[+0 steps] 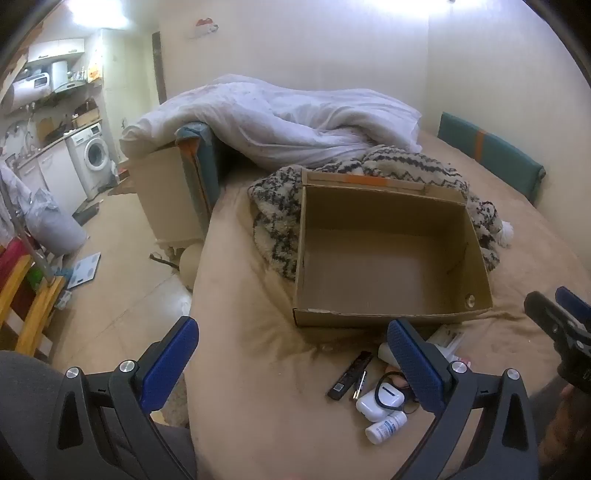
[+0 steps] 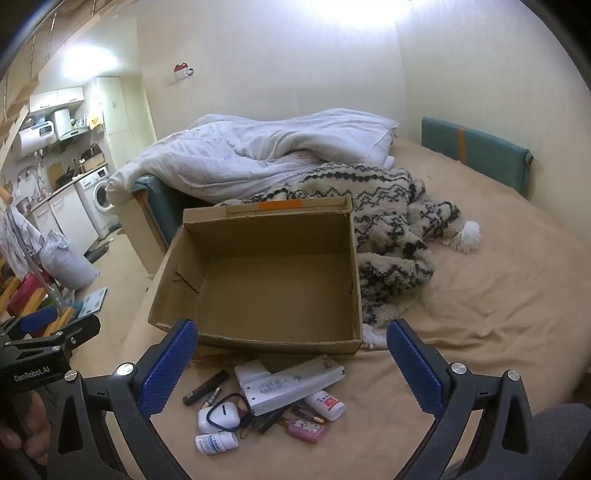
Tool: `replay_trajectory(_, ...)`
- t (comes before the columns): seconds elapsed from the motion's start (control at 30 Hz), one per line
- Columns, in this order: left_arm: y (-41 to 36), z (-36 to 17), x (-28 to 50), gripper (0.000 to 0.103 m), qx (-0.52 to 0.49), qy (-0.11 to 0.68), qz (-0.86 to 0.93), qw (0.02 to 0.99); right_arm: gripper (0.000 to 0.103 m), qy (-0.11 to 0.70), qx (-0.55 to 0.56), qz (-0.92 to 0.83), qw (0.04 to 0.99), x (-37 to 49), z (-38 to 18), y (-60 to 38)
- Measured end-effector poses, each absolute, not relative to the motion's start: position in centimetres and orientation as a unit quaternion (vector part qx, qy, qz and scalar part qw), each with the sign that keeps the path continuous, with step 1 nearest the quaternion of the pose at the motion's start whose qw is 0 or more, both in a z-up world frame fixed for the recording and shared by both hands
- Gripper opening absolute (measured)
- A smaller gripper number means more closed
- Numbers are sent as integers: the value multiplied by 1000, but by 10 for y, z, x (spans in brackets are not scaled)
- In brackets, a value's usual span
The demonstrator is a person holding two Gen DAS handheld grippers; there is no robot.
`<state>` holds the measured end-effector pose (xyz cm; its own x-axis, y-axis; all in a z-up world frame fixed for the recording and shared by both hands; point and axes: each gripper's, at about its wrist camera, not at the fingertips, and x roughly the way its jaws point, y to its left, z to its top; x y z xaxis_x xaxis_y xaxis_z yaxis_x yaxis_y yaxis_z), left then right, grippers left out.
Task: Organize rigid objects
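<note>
Both claws, left [image 1: 291, 363] and right [image 2: 291, 365], gape wide, holding nothing. The box [image 2: 258, 273] sits empty on the bed [image 2: 498, 295]; small items [image 2: 273, 402] lie just before it.

Warm, yellowish indoor light filled both views, dim overall. A hard white glare burned out the top of the wall [image 2: 364, 14] in the right wrist view, and another blown patch sat over the kitchen corner [image 1: 99, 14] in the left wrist view. Soft shadow pooled inside the cardboard box [image 2: 266, 280] and under its near wall. Fisheye bending was strong: the bed [image 1: 258, 369] curved away, and black vignette closed off the corners. The centre stayed fairly sharp, while the far kitchen looked soft and grainy, with blotchy compression throughout.
</note>
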<state>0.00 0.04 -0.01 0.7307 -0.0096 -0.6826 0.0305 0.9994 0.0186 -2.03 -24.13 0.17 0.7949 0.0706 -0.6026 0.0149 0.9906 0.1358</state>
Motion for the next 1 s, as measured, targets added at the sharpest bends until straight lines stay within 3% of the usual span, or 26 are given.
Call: replay_trajectory(1.0,7,2,-1,102,9,368,-7,930,103,319,67,15,945,-21,2,-241)
